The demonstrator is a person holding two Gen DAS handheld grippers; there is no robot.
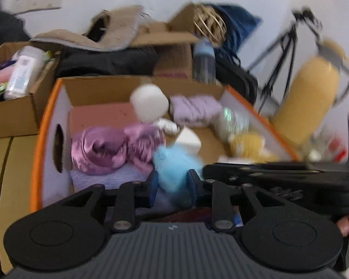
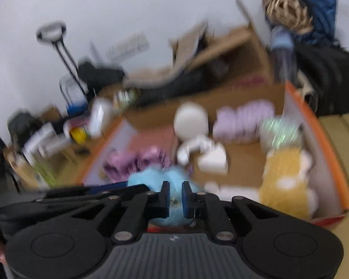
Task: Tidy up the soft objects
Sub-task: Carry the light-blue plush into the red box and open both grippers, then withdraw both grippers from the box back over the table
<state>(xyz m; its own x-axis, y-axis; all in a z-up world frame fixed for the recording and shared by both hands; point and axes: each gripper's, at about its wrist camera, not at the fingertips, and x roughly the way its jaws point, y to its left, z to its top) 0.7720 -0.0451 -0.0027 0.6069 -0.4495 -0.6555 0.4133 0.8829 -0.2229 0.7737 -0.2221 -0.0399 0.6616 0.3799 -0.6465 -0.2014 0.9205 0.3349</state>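
A fluffy light-blue soft toy (image 1: 174,169) sits between the fingers of my left gripper (image 1: 172,181), over the near edge of an open cardboard box with an orange rim (image 1: 38,139). My right gripper (image 2: 175,196) is shut on the same blue toy (image 2: 151,179) from the other side, and its black body shows in the left wrist view (image 1: 279,179). In the box lie a shiny pink cloth (image 1: 114,146), a white doll (image 1: 151,104), a lilac knit (image 1: 195,109), a yellow plush (image 1: 249,144) and a white wedge (image 1: 188,139). Both views are blurred.
A second cardboard box (image 1: 18,107) with bottles and packets stands to the left. Behind are more boxes, a brown rug (image 1: 114,30), a dark bottle (image 1: 203,58), a blue bag (image 1: 237,28) and a black tripod (image 1: 283,53). A yellow yarn cone (image 1: 311,100) stands on the right.
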